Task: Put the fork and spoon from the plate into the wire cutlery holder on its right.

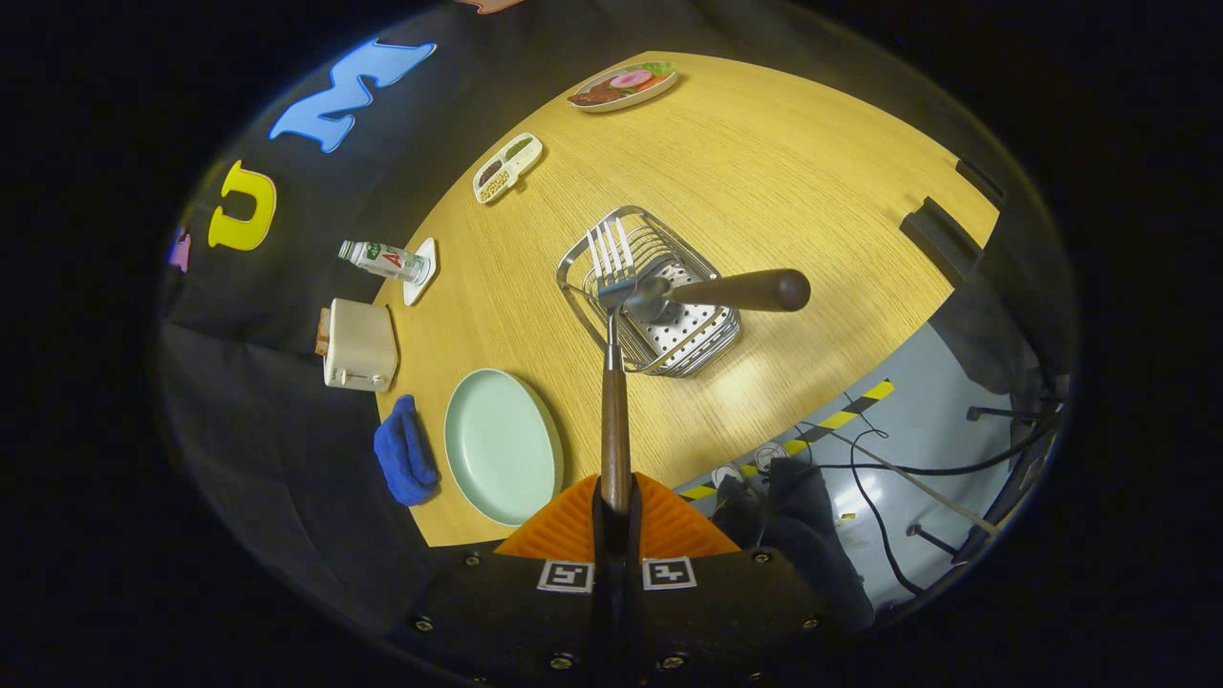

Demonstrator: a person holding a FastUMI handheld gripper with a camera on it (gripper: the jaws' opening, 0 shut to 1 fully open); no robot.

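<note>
The wooden bench carries a wire cutlery holder near its middle. A pale green plate lies to its left, with a blue cloth and a toaster just beside. Further away lie a bottle on a saucer, a divided tray and a plate of food.

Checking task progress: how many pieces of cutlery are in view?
2: the fork gripped in the gripper, tines over the wire cutlery holder; the spoon resting in it.
</note>
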